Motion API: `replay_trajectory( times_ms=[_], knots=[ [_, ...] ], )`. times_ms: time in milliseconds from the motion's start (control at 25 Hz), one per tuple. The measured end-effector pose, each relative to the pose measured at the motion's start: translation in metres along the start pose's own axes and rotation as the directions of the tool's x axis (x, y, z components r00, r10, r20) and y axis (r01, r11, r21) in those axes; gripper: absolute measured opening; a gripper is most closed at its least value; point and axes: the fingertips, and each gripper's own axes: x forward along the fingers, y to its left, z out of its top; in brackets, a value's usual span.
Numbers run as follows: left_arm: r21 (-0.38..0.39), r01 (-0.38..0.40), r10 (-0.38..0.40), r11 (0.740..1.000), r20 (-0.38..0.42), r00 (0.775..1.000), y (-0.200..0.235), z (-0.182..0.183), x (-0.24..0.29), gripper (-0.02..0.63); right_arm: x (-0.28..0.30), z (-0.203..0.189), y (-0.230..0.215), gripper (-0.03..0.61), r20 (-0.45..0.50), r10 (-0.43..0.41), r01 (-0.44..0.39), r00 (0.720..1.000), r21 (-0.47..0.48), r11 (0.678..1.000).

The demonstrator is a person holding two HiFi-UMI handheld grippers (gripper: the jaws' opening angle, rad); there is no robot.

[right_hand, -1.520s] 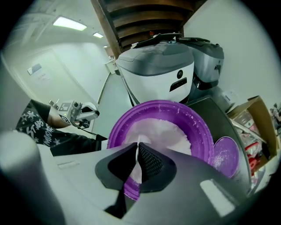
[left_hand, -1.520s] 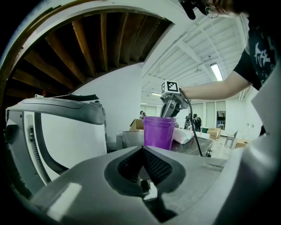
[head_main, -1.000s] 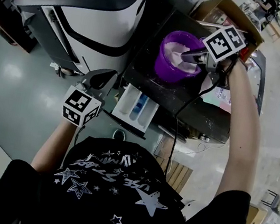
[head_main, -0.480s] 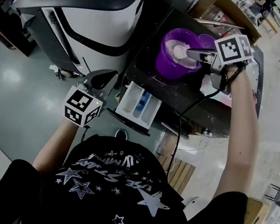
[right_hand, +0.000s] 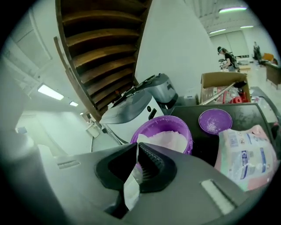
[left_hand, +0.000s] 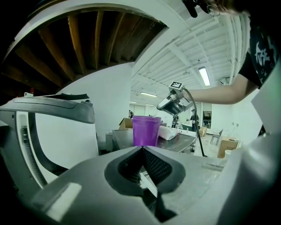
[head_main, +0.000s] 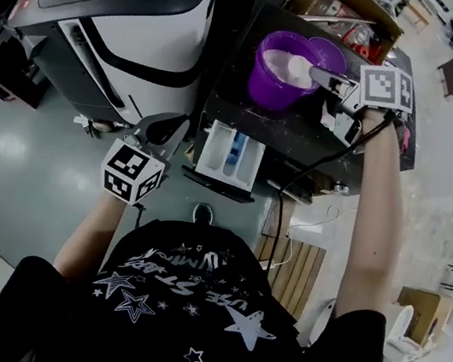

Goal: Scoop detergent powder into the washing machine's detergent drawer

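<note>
- One washing machine, white with black trim, stands at the far left, beside the dark tabletop.
- Two claws are in view, each carrying one marker cube.
- The left claw hangs low in front of the washing machine, well apart from the powder. In the left gripper view its jaws are pressed together at the tip with nothing held between them.
- One detergent drawer is pulled open just right of the left claw, below the tabletop's front edge. It shows a blue section between white ones. Neither claw touches it.
- One purple tub stands upright on the tabletop, behind the drawer, filled with white detergent powder. The left gripper view shows the same tub straight beyond its closed jaws.
- One white scoop sits over the tub's mouth, on or just above the powder.
- The right claw reaches in from the tub's right side. In the right gripper view its jaws pinch the scoop's flat white handle, with the tub's rim directly beyond.
- One purple lid, dusted with powder, lies flat just right of the tub.
- One detergent bag, pink and white, lies to the lid's right.
- One open cardboard box stands behind the tub and lid.
</note>
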Motion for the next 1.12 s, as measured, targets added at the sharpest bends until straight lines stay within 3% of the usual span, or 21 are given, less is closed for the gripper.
replay_trajectory(
  times_ms=[160, 360, 640, 760, 920, 1120],
  knots=[
    [0.008, 0.031, -0.031, 0.999, 0.0, 1.0, -0.005, -0.002, -0.009, 0.002, -0.01, -0.004, 0.016, 0.037, 0.119, 0.081, -0.09, 0.99, 0.08, 0.993],
    [0.007, 0.057, -0.057, 0.998, -0.006, 0.998, -0.01, -0.01, -0.024, 0.002, -0.017, -0.022, 0.037, 0.037, 0.2, 0.131, -0.156, 0.971, 0.117, 0.981],
    [0.002, 0.082, -0.082, 0.997, -0.023, 0.996, -0.016, -0.023, -0.044, 0.002, -0.008, -0.066, 0.067, 0.037, 0.298, 0.18, -0.257, 0.938, 0.242, 0.936],
    [0.0, 0.09, -0.09, 0.996, -0.033, 0.995, -0.019, -0.03, -0.05, 0.002, 0.0, -0.089, 0.071, 0.037, 0.319, 0.174, -0.267, 0.932, 0.277, 0.923],
    [-0.013, 0.09, -0.091, 0.996, -0.048, 0.995, -0.022, -0.042, -0.058, 0.002, 0.012, -0.121, 0.07, 0.037, 0.312, 0.129, -0.222, 0.941, 0.283, 0.933],
    [-0.029, 0.09, -0.092, 0.996, -0.073, 0.993, -0.029, -0.058, -0.069, 0.002, 0.028, -0.163, 0.073, 0.037, 0.312, 0.127, -0.241, 0.942, 0.361, 0.901]
  ],
)
